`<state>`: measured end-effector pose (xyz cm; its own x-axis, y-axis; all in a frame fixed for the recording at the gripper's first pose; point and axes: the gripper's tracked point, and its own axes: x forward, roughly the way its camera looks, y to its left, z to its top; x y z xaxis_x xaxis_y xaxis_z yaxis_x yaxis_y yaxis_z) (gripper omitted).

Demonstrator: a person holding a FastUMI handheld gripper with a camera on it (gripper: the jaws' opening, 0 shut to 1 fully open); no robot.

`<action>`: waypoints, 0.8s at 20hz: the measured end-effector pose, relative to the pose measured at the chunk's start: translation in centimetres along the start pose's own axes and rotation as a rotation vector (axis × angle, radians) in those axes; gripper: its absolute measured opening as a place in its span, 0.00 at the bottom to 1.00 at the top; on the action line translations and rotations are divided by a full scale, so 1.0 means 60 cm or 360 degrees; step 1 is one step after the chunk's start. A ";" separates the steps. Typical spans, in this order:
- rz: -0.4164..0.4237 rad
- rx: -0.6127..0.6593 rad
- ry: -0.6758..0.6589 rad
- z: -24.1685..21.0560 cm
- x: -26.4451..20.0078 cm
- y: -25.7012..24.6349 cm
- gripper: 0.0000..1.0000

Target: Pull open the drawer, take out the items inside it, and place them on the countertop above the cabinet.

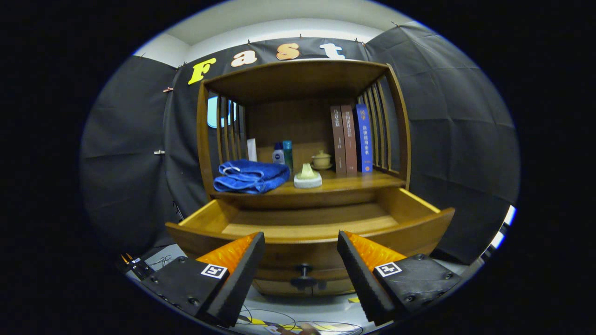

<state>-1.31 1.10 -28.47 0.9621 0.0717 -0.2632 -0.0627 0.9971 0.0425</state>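
1. The gripper is spread wide and holds nothing; its two fingers stand apart on either side of the drawer's knob, level with the drawer front, which suggests a pause clear of the cabinet.
2. The drawer is pulled fully out toward the near side. The floor that shows is bare wood; the part just behind the front panel is hidden, so its contents cannot be judged completely.
3. On the countertop above lie a folded blue towel at left and a small pale dish just right of it, near the front edge, apparently as the taken-out items.
4. Farther back stand bottles, a small lidded pot and upright books at far right.
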 end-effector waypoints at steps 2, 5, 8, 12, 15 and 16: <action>-0.0008 0.0008 0.0032 -0.030 0.016 -0.006 1.00; -0.0020 -0.0002 0.0063 -0.056 0.041 -0.013 1.00; -0.0056 -0.0008 0.0071 -0.058 0.047 -0.021 1.00; -0.0085 -0.0009 0.0070 -0.050 0.061 -0.022 0.97; -0.0082 0.0001 0.0056 -0.029 0.105 -0.028 0.98; -0.0081 0.0001 0.0064 -0.024 0.122 -0.028 0.98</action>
<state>5.42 0.00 -31.87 0.9525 0.0221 -0.3036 -0.0140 0.9995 0.0289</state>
